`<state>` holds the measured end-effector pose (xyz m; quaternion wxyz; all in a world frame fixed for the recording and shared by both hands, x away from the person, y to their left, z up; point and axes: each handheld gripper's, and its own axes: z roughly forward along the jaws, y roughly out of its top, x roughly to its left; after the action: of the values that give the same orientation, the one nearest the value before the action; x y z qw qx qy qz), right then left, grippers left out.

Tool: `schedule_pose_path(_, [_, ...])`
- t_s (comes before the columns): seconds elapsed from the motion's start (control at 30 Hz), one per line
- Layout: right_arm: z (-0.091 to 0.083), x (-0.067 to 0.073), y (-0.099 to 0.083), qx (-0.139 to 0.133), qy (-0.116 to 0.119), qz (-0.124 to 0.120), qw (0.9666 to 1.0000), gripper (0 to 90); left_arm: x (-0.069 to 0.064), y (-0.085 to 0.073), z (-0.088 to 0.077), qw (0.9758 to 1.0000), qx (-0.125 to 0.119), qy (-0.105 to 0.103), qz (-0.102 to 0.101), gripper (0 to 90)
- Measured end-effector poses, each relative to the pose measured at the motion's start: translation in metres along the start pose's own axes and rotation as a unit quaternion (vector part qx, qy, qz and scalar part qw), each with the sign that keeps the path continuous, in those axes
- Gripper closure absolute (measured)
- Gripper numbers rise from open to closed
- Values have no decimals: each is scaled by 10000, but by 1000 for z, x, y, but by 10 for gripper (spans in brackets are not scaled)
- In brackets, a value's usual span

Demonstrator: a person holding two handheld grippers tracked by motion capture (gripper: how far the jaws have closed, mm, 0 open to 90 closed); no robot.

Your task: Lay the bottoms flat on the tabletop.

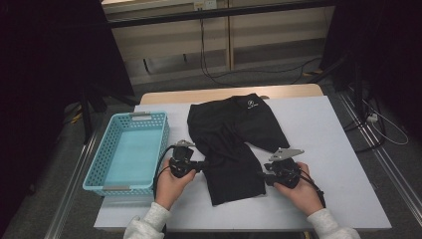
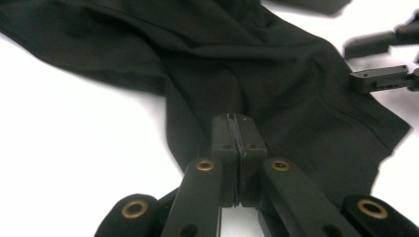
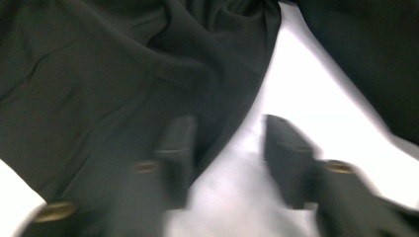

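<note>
My left claw (image 2: 236, 133) was clamped shut on the near edge of the black shorts (image 1: 234, 144) lying mid-counter (image 1: 328, 149), while my right claw (image 3: 227, 148) stood open astride the opposite hem, so I feared it might miss the cloth.

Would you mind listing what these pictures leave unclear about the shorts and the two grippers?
- Left gripper, left gripper view: jaws shut at the edge of the black shorts; how much cloth is pinched is hidden between the pads.
- Right gripper, right gripper view: motion blur; jaws apart at the cloth's edge, contact unclear.
- White logo, high view: too small to read.
- Blue basket, high view: near wall hides its inner front edge.
</note>
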<state>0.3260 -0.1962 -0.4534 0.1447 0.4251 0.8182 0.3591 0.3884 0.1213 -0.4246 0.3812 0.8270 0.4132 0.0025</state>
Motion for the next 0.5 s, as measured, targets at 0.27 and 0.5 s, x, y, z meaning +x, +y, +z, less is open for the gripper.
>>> schedule_pose_path(0.27, [6,-6,8,-66,-44,156,9998,898,5,9,17,9991,-227,357,15,896])
schedule_pose_path(0.5, [9,-7,7,-91,-219,-23,9997,732,7,5,30,9987,-195,471,63,767])
